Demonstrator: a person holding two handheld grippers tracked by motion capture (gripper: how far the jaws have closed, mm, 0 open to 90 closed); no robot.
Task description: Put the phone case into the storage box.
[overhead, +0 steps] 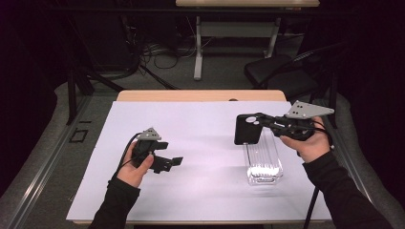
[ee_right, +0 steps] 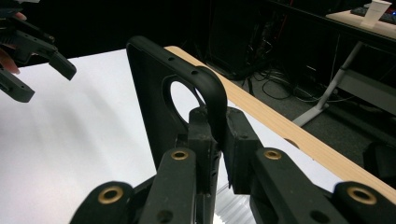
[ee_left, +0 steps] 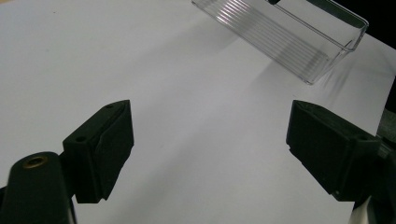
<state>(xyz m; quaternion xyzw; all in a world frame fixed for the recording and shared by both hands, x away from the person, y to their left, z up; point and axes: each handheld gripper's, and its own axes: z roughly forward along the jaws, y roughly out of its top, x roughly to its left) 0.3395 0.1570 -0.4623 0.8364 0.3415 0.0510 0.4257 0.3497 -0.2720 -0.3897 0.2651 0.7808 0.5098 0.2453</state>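
High view: white sheet (overhead: 200, 191) covers wooden table (overhead: 200, 95). Right gripper (overhead: 260, 125), held above sheet's right side, jaws clamped on edge of black phone case (overhead: 247, 130); case upright, round camera cutout visible in right gripper view. Clear ribbed plastic tray (overhead: 262, 164) lies on sheet directly below case and right hand (overhead: 313, 143). Left gripper (overhead: 174, 162) hovers over sheet's left-centre, jaws spread wide, nothing between them. Left gripper view: tray sits ahead, well apart from jaws.
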